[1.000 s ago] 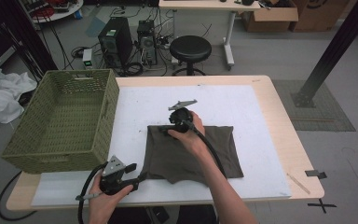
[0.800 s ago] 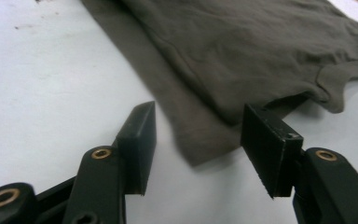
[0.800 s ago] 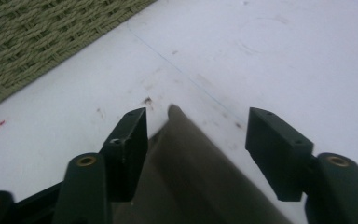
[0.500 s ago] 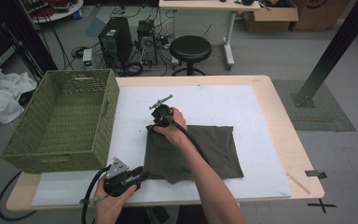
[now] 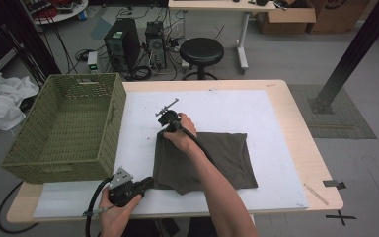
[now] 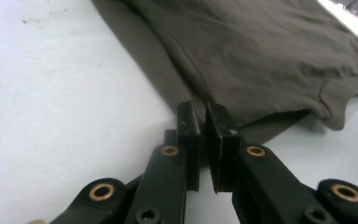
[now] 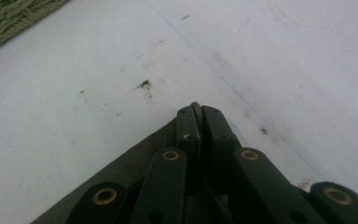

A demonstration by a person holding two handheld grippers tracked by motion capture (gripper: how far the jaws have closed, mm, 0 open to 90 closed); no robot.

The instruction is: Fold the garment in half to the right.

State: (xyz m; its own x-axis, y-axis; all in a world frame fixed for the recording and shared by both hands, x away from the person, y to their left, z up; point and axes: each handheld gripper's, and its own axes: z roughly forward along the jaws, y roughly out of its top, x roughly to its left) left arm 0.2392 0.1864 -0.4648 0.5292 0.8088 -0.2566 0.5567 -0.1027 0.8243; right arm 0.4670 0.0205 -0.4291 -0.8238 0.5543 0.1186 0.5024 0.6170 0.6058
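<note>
The dark cloth (image 5: 205,160) lies flat on the white sheet of the worktop (image 5: 296,123), just right of the green basket (image 5: 64,126). The right tool (image 7: 198,112) has just been closing and now pinches the cloth's corner nearest the basket's far end. The left tool (image 6: 203,116) has also been closing, its jaws nearly together at the cloth's near corner (fabric between them is hard to confirm). If that left bite is shallow, the corner could slip free on lifting and the fold would go crooked.

The left hand-held gripper (image 6: 204,128) has just been closing its black jaws on the edge of the dark olive-brown folded cloth (image 6: 261,56), lying on the white surface (image 6: 60,102).
</note>
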